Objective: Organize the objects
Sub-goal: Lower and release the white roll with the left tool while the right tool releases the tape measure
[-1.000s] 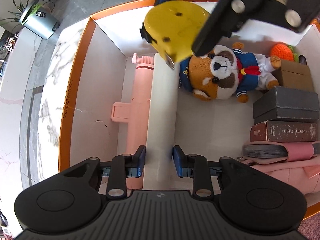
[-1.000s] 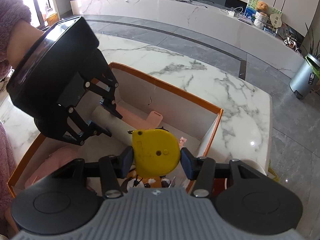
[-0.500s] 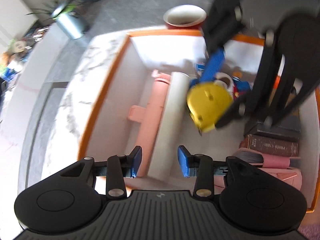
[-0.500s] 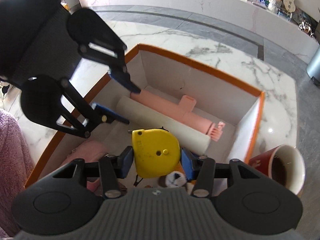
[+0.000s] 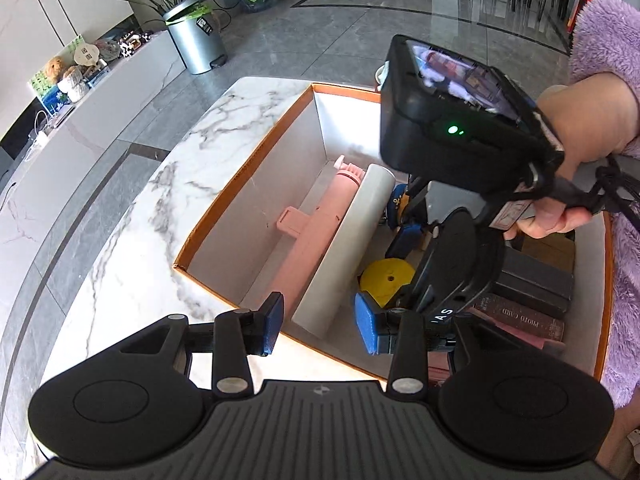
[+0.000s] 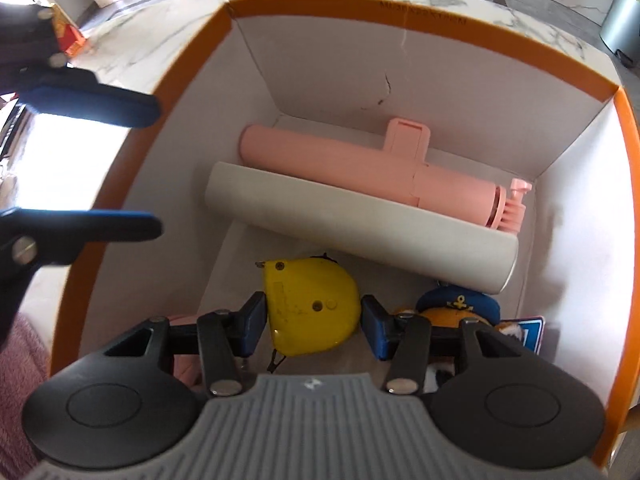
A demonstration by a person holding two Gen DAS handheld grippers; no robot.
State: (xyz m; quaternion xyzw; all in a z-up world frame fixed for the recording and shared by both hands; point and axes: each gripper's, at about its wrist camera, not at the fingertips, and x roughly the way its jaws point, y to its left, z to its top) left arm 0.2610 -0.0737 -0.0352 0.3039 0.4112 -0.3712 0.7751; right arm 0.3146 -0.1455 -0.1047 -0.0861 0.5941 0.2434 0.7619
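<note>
**Inspector:** Right gripper clamps the yellow tape measure by its flat sides, low inside the orange-rimmed box. White tube at its twelve o'clock, pink tool beyond, plush toy at three.

**Assessor:** The left?

**Inspector:** Left gripper is empty, jaws parted above the box's near rim, clear of the tube.

**Assessor:** Recommended handling?

**Inspector:** Lower straight into the bare floor at nine o'clock of the toy; release only when seated.

**Assessor:** Unverified items?

**Inspector:** Floor contact is hidden beneath the tape measure. The toy is mostly cut off.
</note>
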